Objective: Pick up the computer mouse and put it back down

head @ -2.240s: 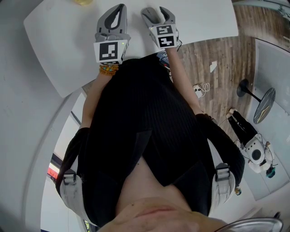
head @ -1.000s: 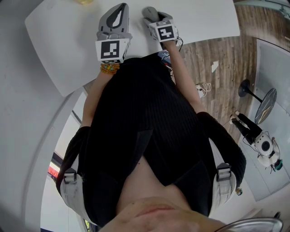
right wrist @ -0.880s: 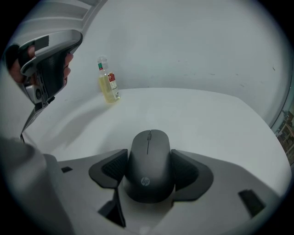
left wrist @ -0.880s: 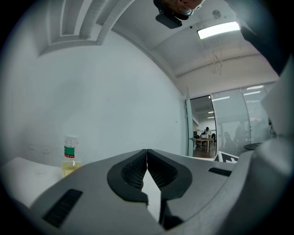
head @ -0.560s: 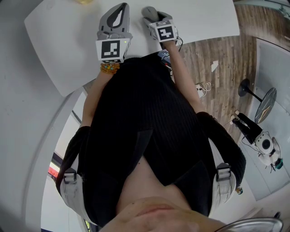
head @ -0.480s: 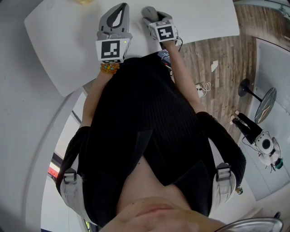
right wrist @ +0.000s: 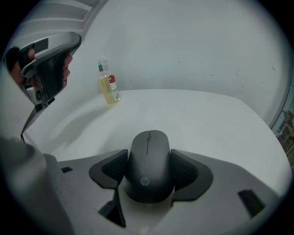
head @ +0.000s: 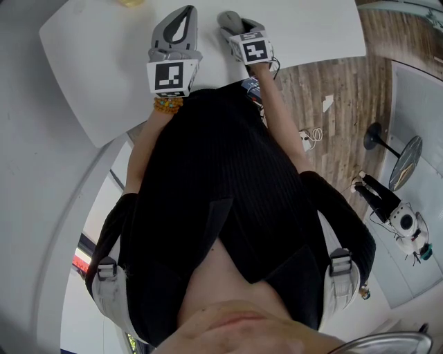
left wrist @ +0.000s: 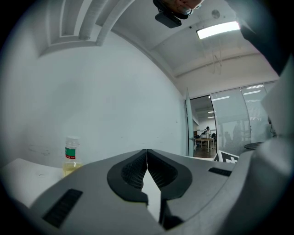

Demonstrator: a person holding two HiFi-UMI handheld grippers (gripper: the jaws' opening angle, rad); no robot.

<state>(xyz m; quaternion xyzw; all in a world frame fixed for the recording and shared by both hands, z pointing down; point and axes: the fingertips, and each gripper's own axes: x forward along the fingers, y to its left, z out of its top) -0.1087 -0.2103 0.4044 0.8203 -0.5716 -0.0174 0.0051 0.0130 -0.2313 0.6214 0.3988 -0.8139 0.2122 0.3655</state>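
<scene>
A dark grey computer mouse [right wrist: 148,165] sits between the pads of my right gripper [right wrist: 148,173], which is shut on its two sides. From the head view the mouse [head: 228,19] pokes out past the right gripper [head: 237,24] over the white table [head: 97,62]. I cannot tell whether the mouse touches the table. My left gripper [head: 183,12] hovers just left of it, tilted upward. Its jaws [left wrist: 147,166] are shut with nothing between them.
A small bottle of yellow liquid [right wrist: 108,82] with a red and green label stands at the table's far left; the bottle [left wrist: 70,158] also shows in the left gripper view. Wooden floor [head: 332,76] lies right of the table. The left gripper [right wrist: 48,69] shows in the right gripper view.
About two seconds ago the right gripper's jaws stood spread; they have since shut on the mouse. Over the last second both grippers have barely moved.
</scene>
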